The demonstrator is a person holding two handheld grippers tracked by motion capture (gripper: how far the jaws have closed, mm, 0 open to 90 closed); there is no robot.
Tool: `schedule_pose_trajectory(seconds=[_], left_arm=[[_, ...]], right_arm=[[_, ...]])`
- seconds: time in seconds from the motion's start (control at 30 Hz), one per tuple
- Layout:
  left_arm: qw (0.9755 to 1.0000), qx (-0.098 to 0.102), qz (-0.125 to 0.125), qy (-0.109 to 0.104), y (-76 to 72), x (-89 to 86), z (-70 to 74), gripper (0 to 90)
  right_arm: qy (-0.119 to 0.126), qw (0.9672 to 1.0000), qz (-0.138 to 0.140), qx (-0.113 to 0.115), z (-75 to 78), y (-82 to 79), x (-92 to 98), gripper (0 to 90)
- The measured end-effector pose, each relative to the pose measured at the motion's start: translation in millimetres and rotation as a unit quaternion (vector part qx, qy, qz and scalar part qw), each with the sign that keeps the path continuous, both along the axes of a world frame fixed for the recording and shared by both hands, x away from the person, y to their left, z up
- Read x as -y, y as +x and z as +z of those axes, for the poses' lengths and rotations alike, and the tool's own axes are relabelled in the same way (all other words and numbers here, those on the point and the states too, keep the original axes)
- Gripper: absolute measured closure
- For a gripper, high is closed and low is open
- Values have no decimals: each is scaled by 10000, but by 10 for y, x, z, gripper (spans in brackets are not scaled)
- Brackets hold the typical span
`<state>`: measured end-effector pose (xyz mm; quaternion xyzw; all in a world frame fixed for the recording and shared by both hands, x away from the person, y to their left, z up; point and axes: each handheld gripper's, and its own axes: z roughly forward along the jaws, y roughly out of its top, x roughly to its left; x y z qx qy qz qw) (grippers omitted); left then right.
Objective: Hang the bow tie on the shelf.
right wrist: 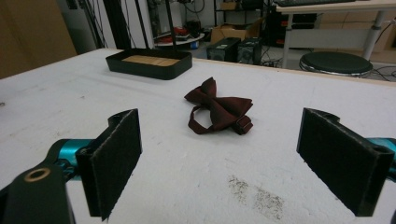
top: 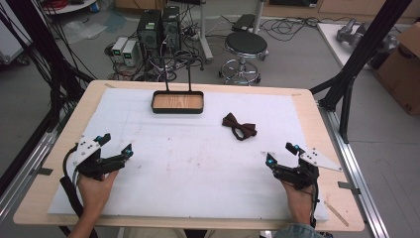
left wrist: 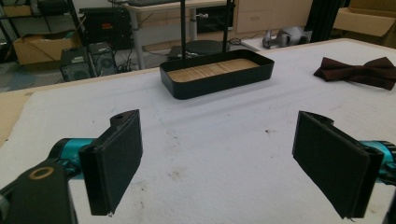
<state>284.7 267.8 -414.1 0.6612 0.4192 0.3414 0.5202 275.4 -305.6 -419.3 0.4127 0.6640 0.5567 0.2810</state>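
The left gripper (top: 115,144) has its jaws wide apart and holds nothing. The right gripper (top: 281,152) is wide apart too, with nothing between its pads. A dark red bow tie (top: 239,126) lies flat on the white mat (top: 198,163), ahead of the right gripper and well apart from it. A black tray (top: 178,102) sits farther ahead, between both grippers. No writing can be read.
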Motion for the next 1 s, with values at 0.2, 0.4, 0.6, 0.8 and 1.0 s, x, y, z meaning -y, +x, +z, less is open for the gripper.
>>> schedule_pose_trajectory(seconds=[0.2,0.4,0.6,0.8,1.0], left_arm=[[10000,-34,-22,8,17,11,-13,165],[10000,16,-29,-62,-1,-1,-8,165],[10000,22,-53,-48,-5,-1,-8,165],[10000,11,-34,-78,-4,-17,-13,164],[9999,-13,-87,-55,8,2,-20,165]], right_arm=[[-19,10000,-3,-37,-6,5,0,129],[-2,10000,36,-37,-1,-6,-17,132],[31,9998,165,-71,32,1,-71,147],[-105,9997,210,-63,112,83,-109,141],[-181,9995,257,-33,285,234,-117,141]])
